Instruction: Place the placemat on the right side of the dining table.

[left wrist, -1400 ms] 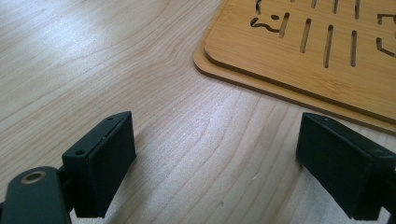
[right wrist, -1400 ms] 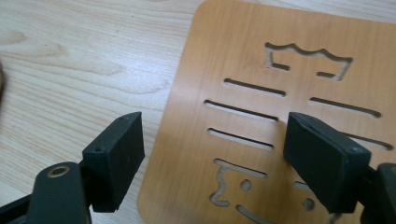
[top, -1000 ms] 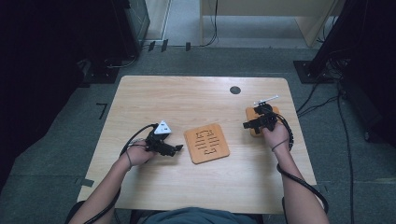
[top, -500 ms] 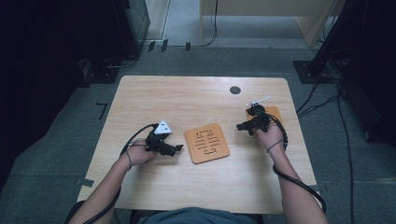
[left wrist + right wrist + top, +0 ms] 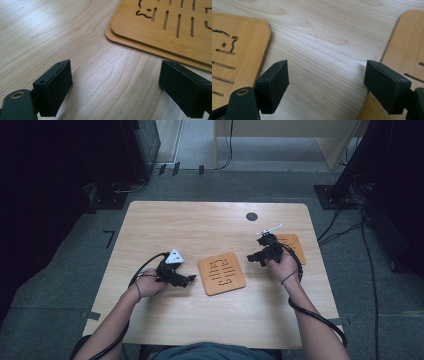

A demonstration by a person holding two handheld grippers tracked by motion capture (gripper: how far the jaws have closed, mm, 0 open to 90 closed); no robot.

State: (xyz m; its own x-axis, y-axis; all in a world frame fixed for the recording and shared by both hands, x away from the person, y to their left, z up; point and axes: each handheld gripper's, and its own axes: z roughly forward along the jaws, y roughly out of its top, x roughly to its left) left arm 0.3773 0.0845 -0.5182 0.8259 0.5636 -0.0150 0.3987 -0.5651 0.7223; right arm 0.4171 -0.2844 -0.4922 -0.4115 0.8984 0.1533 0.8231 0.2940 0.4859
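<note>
A stack of two slotted wooden boards [image 5: 221, 272] lies flat in the middle of the table. Its corner reaches into the left gripper view [image 5: 175, 27], up and to the right of my jaws. My left gripper [image 5: 189, 280] [image 5: 116, 82] stands open over bare wood just left of that stack. A second slotted board [image 5: 294, 243] lies to the right. My right gripper [image 5: 251, 257] [image 5: 327, 77] hovers open between the two, with the middle stack [image 5: 237, 57] off its left jaw and the right board [image 5: 407, 47] behind its right jaw. Nothing sits between either pair of jaws.
The wooden table [image 5: 200, 227] has a small dark round hole [image 5: 252, 216] near its far right. Dark equipment and cables stand on the floor to the left, right and behind. Bare tabletop lies along the far half and the near edge.
My right gripper has moved left, off the right board towards the middle stack. The left gripper has stayed put.
</note>
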